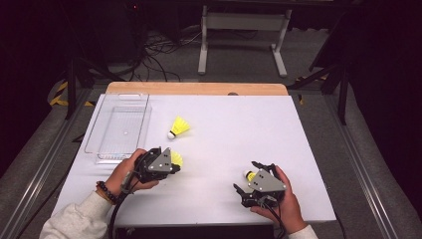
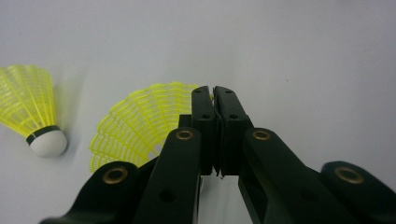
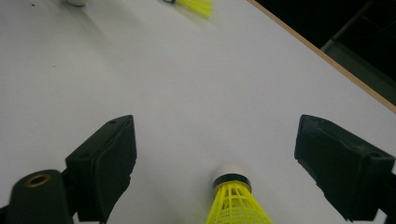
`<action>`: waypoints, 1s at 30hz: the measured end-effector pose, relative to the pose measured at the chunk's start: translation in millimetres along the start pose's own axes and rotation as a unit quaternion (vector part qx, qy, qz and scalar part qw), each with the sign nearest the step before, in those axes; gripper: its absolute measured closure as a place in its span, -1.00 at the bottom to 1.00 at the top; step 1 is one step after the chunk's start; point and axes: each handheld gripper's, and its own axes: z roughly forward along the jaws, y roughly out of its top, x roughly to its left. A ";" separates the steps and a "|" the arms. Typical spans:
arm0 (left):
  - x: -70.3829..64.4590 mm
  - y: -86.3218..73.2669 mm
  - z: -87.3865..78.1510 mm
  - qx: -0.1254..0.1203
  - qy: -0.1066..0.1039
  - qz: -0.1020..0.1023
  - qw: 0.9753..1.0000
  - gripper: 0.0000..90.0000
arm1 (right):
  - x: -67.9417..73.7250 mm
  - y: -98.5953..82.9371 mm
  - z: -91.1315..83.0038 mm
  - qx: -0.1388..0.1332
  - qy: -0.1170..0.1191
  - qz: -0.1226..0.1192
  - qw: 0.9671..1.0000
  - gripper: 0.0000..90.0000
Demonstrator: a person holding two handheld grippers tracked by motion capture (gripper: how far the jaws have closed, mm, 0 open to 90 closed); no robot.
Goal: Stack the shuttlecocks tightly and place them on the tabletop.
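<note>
Left gripper (image 2: 216,100): your left hand (image 1: 130,172) holds it low over the table's near left, jaws pressed together on the rim of a shuttlecock's yellow skirt.
Held shuttlecock (image 2: 140,123): its skirt fans out just left of your closed jaws in the left gripper view; from above it peeks out yellow (image 1: 176,159) at the gripper's far side.
Second shuttlecock (image 2: 33,112): it lies on the table left of the held one in the left gripper view, white cork toward you; from above (image 1: 179,127) it sits beyond your left gripper, apart from it.
Tray (image 1: 141,130): clear plastic, beyond your left gripper and to its left, at the table's left edge.
Right gripper (image 3: 219,158): your right hand (image 1: 283,199) holds it at the near right, jaws spread wide.
Third shuttlecock (image 3: 233,198): it lies between your right gripper's open jaws, cork pointing away, touching neither.
Table (image 1: 239,129): white top, wooden strip along the far edge.
</note>
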 end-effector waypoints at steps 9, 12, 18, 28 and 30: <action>-7.6 13.1 16.0 0.021 -0.008 0.029 0.999 0.95 | 1.3 -0.4 0.0 0.005 0.003 -0.003 1.000 -0.70; -9.3 14.6 19.8 0.021 -0.013 0.033 0.999 0.94 | 2.0 -0.4 -0.2 0.008 0.003 -0.005 1.000 -0.70; -14.6 17.2 26.9 0.032 -0.014 0.044 0.998 0.92 | 1.7 -0.7 -0.5 0.009 0.002 -0.007 1.000 -0.70; -20.0 19.5 35.7 0.033 -0.029 0.049 0.998 0.83 | 3.5 -0.5 -0.2 0.010 0.003 -0.014 1.000 -0.71; -20.0 19.2 36.6 0.030 -0.031 0.048 0.998 0.81 | 3.9 -0.6 -0.1 0.012 0.002 -0.015 1.000 -0.71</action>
